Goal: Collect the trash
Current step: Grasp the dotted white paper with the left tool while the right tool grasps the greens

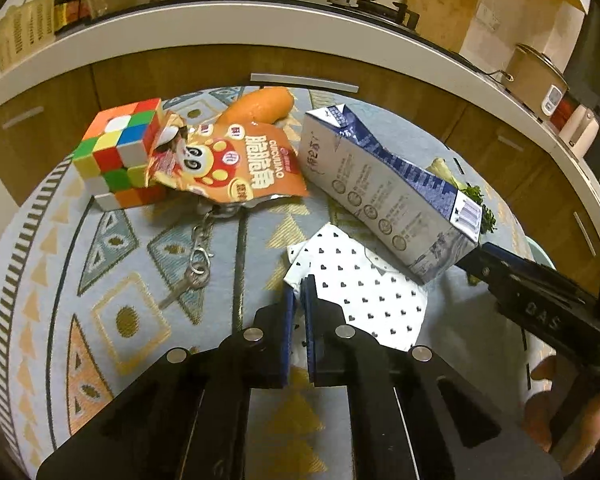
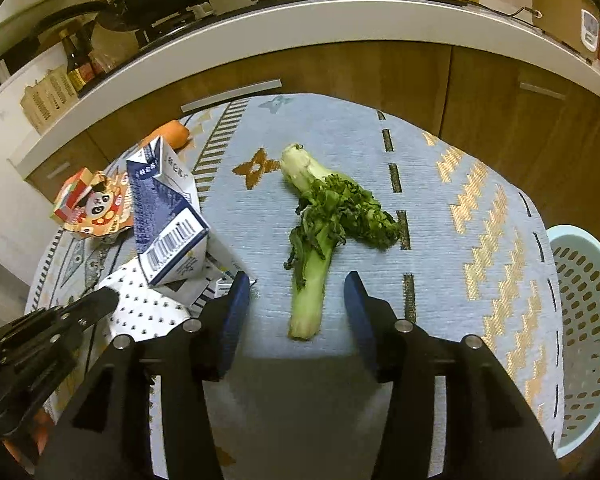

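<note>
With the left gripper (image 1: 299, 292) pinched on the heart-print paper (image 1: 364, 300), lifting could tear it, while the wide-open right gripper (image 2: 296, 286) straddles the limp vegetable stalk (image 2: 312, 248).

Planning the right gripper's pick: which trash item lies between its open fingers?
The wilted vegetable stalk: it lies alone between the right gripper fingers. The milk carton and snack wrapper sit off to its left.
</note>
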